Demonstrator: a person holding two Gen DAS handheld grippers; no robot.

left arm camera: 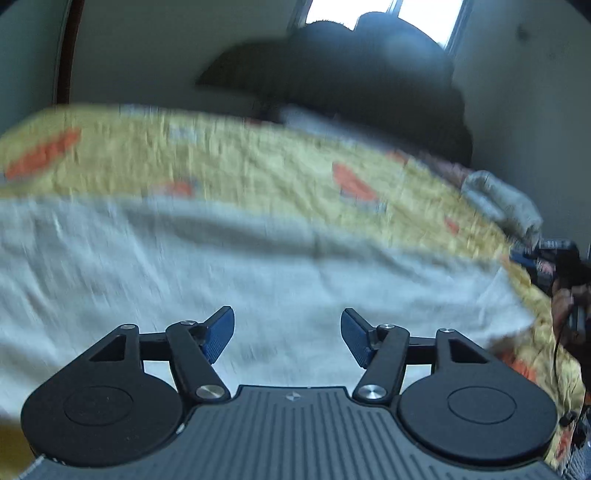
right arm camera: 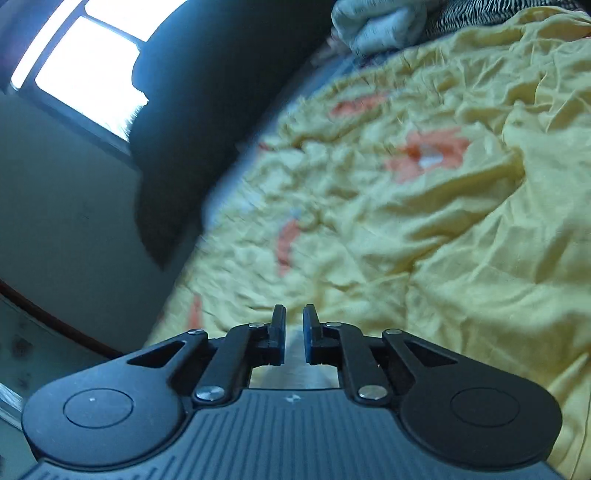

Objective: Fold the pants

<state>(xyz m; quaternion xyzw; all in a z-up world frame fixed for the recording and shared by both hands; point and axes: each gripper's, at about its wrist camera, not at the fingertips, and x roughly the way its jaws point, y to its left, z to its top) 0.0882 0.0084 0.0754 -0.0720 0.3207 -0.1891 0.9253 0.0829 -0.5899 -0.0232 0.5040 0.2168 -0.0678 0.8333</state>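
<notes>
Pale grey-white pants (left arm camera: pixel 221 258) lie spread flat on a yellow bedsheet (left arm camera: pixel 240 158) with orange patches, filling the near half of the blurred left wrist view. My left gripper (left arm camera: pixel 287 334) is open and empty just above the pants' near part. In the left wrist view my right gripper (left arm camera: pixel 532 254) shows at the far right edge, shut on a lifted end of the pants (left arm camera: pixel 498 199). In the right wrist view my right gripper (right arm camera: pixel 294 332) has its jaws nearly together, with pale cloth (right arm camera: pixel 295 354) between them, above the yellow sheet (right arm camera: pixel 443 221).
A dark pile of bedding (left arm camera: pixel 351 74) sits at the head of the bed under a bright window (left arm camera: pixel 369 11). A bundled pale cloth (right arm camera: pixel 376 26) and striped fabric (right arm camera: pixel 480 11) lie at the far side. Walls stand close around the bed.
</notes>
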